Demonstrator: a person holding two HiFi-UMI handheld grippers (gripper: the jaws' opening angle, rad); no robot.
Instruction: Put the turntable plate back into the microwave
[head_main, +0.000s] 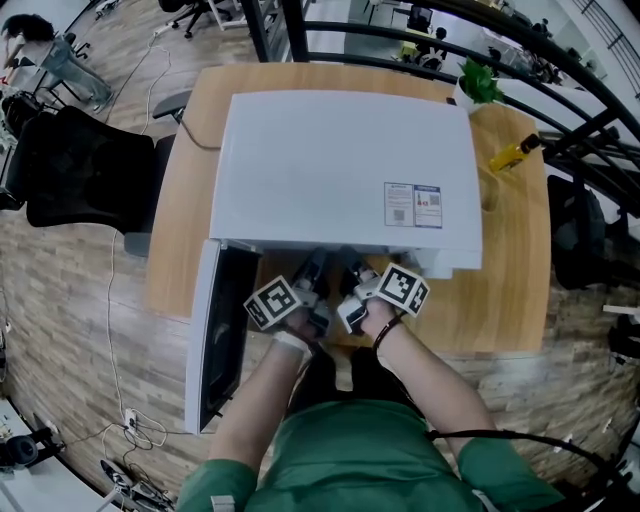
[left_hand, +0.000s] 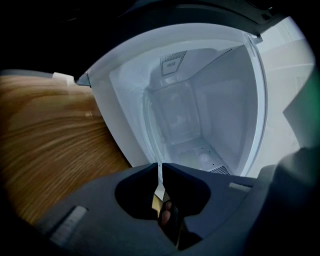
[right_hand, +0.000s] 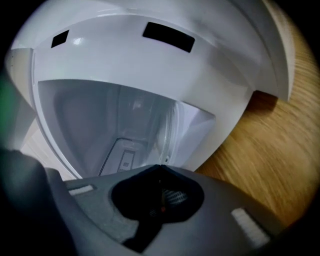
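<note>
Wooden surface (head_main: 520, 290) is seen bare beside the open microwave (head_main: 340, 170); the plate (left_hand: 159, 175) is pinched by the left tool (left_hand: 160, 166), the right tool (right_hand: 160, 168) pressed shut.

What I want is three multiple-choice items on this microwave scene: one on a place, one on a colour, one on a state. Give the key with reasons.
1. Where is the yellow bottle relative to the microwave?
A. On top of it.
B. On the table, to its right in the head view.
C. Inside it.

2. What colour is the microwave's casing?
A. White.
B. Black.
C. Red.

3. What state is the left gripper in?
A. Open and empty.
B. Shut on the bottle.
C. Shut on the thin edge of the turntable plate.

Key: 1 B, the bottle lies on bare wood beside the casing; 2 A, the top and the cavity are white; 3 C, the left gripper view shows a thin clear edge pinched between its jaws.
</note>
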